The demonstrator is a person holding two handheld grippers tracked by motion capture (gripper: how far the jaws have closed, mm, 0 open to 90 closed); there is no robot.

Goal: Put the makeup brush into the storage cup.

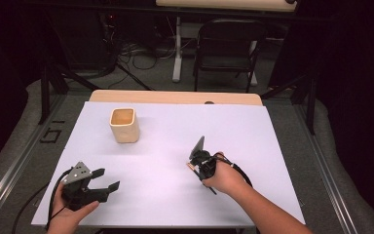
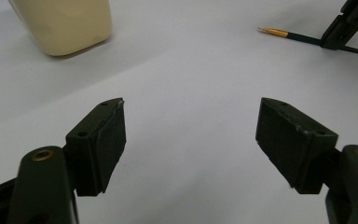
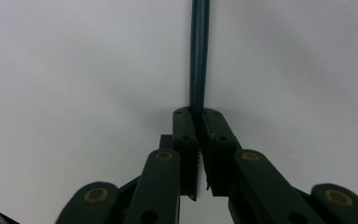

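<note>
Step in hand: pick-up; right claw (image 3: 200,114) clamped on the dark pencil (image 3: 199,51), which lies flat on the white tabletop (image 1: 165,146); left claw (image 2: 191,140) spread apart, idle; next move probably calls for a lift toward the cream cup (image 1: 124,125), tip kept level.

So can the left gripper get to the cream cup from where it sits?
Probably yes. The left gripper stands open, and only bare white table lies between it and the cream cup; the right gripper, shut on the pencil, is well aside.
</note>
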